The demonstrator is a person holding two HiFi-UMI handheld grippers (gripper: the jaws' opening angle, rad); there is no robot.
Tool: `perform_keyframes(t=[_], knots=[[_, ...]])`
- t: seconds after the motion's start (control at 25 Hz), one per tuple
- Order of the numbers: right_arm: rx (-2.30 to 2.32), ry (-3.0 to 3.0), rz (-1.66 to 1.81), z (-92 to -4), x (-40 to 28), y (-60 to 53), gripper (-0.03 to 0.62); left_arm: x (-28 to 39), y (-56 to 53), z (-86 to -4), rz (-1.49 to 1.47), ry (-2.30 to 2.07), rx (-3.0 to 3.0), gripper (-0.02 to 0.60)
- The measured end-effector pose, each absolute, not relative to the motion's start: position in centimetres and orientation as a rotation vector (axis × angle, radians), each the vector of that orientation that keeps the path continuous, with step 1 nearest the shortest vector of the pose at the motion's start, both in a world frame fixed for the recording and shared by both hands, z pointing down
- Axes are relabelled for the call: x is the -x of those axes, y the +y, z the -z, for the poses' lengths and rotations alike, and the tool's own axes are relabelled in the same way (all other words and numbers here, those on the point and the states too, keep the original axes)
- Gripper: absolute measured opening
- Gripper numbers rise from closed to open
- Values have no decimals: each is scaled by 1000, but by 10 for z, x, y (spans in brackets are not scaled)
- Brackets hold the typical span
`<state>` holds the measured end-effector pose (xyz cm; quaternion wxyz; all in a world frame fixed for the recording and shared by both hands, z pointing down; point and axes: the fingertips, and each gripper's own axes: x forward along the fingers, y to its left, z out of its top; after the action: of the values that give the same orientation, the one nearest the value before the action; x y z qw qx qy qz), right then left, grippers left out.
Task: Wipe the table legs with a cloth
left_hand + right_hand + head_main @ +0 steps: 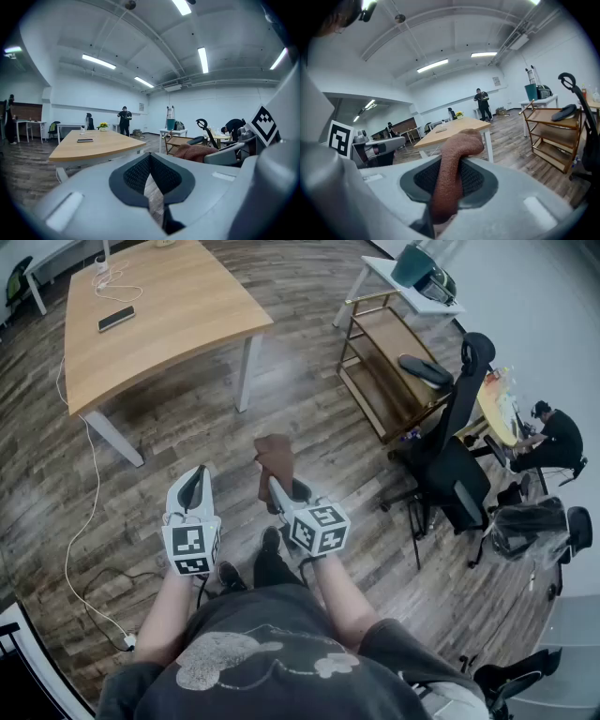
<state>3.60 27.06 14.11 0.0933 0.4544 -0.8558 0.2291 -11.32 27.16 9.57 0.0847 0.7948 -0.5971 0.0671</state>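
A brown cloth (275,461) hangs from my right gripper (277,486), whose jaws are shut on it; the same cloth (452,173) fills the jaw gap in the right gripper view. My left gripper (194,489) is held beside it, shut and empty, with its tips (150,161) meeting. Ahead stands a wooden table (159,313) on white legs: one leg (247,371) at its near right corner and another leg (112,437) at its near left. The table (454,131) shows beyond the cloth. Both grippers hang over the floor, well short of the legs.
A phone (116,318) and a white cable (112,279) lie on the tabletop. A cable (80,540) trails on the floor at left. A wooden shelf cart (389,371) and a black office chair (450,460) stand at right. A seated person (553,439) is far right.
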Motion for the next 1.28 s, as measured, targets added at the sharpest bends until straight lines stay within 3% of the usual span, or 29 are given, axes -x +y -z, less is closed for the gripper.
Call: perform_keyframes(t=[0.84,1.28], knots=[[-1296,-2589,-541,-123,-23,268,78,113,267,-74,-62,-1740,-2441,18],[-1358,-2567,-623,-139,-55,218,80,122,231,-83,-104,-1821,-2392,18]])
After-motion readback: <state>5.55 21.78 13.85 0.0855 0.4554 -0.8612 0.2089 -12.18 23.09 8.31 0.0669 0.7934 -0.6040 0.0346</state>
